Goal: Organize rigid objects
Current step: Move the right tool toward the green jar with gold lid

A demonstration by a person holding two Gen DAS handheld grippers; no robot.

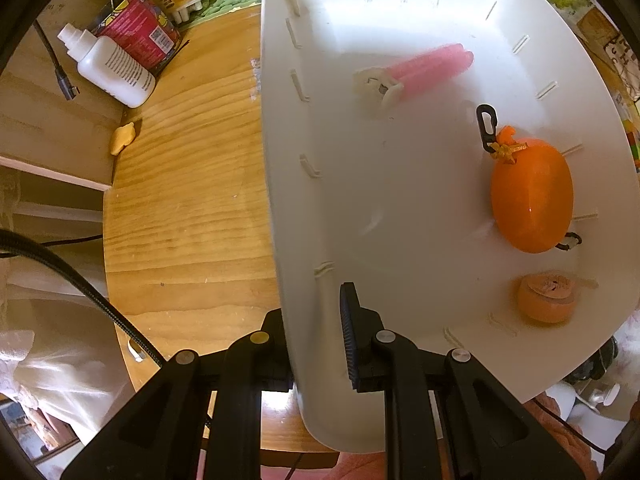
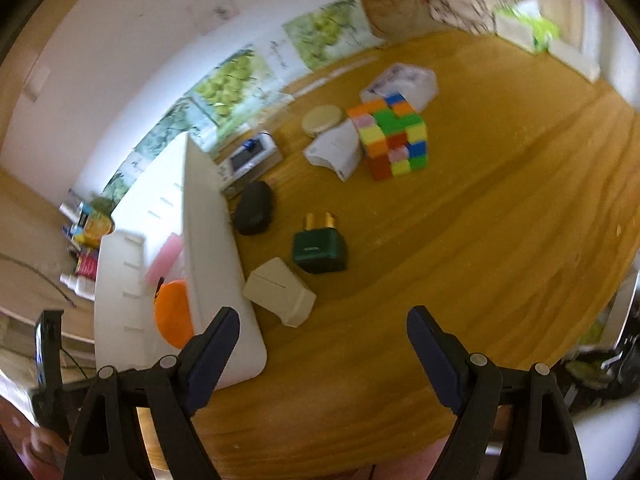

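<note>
My left gripper [image 1: 316, 320] is shut on the near wall of a white plastic bin [image 1: 400, 184], one finger inside and one outside. The bin holds a pink tube item [image 1: 432, 66], an orange egg-shaped case with a black clip [image 1: 532, 200] and a small orange roll [image 1: 546, 298]. In the right wrist view the bin [image 2: 212, 240] stands at the left of the wooden table. My right gripper [image 2: 324, 344] is open and empty above the table. Ahead of it lie a cream box [image 2: 280, 292], a green and gold bottle [image 2: 320, 246], a black case [image 2: 254, 208] and a colourful cube [image 2: 390, 136].
Left of the bin are a white bottle [image 1: 108, 66], a red packet [image 1: 140, 28] and a small yellow piece [image 1: 122, 142]. A black cable [image 1: 80, 280] crosses the lower left. Beyond the cube lie white boxes [image 2: 404, 82], a round tin [image 2: 322, 119] and a small device [image 2: 248, 158].
</note>
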